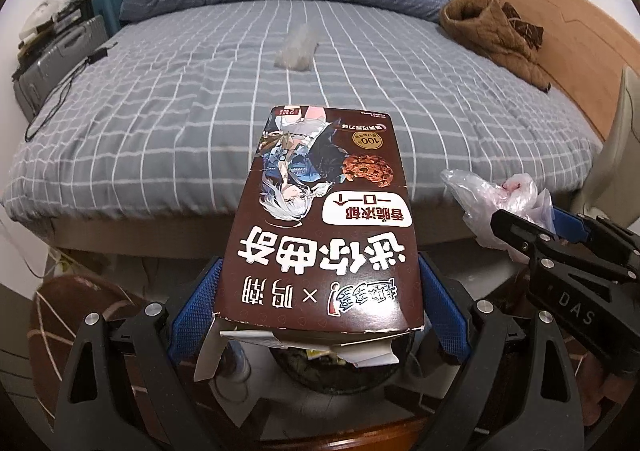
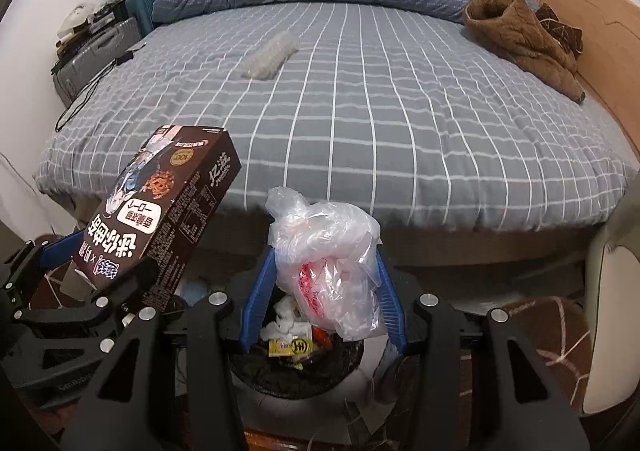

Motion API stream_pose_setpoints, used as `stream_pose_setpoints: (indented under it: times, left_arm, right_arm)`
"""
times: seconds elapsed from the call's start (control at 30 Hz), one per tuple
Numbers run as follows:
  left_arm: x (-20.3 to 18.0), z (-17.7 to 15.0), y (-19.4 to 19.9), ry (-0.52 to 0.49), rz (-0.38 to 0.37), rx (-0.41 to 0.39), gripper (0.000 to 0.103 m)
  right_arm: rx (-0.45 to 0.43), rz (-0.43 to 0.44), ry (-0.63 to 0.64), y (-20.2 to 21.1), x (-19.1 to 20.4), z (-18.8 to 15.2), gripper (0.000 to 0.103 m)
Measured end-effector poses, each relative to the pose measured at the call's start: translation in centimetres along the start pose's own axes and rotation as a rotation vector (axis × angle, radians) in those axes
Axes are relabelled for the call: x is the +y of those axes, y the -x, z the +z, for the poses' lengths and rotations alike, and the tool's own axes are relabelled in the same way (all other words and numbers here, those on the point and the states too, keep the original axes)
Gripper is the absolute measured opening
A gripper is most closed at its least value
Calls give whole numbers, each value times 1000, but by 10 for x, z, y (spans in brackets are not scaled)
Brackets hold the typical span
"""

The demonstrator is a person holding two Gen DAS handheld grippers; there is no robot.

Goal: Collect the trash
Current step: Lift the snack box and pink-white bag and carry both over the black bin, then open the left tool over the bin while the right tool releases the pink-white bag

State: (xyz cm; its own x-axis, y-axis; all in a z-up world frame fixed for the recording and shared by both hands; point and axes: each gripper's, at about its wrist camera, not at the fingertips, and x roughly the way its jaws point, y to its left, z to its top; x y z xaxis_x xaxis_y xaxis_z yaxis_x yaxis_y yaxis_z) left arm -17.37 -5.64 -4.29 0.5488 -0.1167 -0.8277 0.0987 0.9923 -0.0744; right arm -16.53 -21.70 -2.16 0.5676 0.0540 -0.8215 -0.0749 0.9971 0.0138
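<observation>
Bin below me: trash bin is sitting directly under both tools, black-lined and already carrying wrappers and tissue; I am judging it close to full, so anything dropped may perch on the heap and slide off the rim.

Cookie box: I am holding the cookie box in the left gripper, blue pads pressing on its two long sides, jaws spread wide to the width of the carton. Its torn flap end is pointing at the bin, the far end reaching out over the foot of the bed.

Box risk: I am gripping only the near end of a hollow carton; it may buckle or pivot, and being long, it may bridge the bin mouth and tip out on release.

Plastic bag: I am holding the crumpled plastic bag in the right gripper, jaws about half spread and closed on the bundle, just above the bin.

Bag risk: thin film is clinging to the pads; it may hang on after I let go, or drift wide of the bin.

Clearance: both tools are crowding one opening, side by side; I am seeing a risk of them colliding, or the box knocking the bag aside.

Still on the bed: clear wrapper is lying well apart, mid-mattress, uncollected.
</observation>
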Motion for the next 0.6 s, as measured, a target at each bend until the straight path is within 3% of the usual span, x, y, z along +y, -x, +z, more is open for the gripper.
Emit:
stream_pose_setpoints:
  times: [0.3, 0.6]
  left_arm:
    - [1, -33, -11, -10, -2, 102, 90]
    - [-1, -48, -55, -49, -10, 191, 90]
  right_arm:
    - [89, -39, -39, -13, -8, -32, 47]
    - [158, -38, -43, -52, -12, -53, 47]
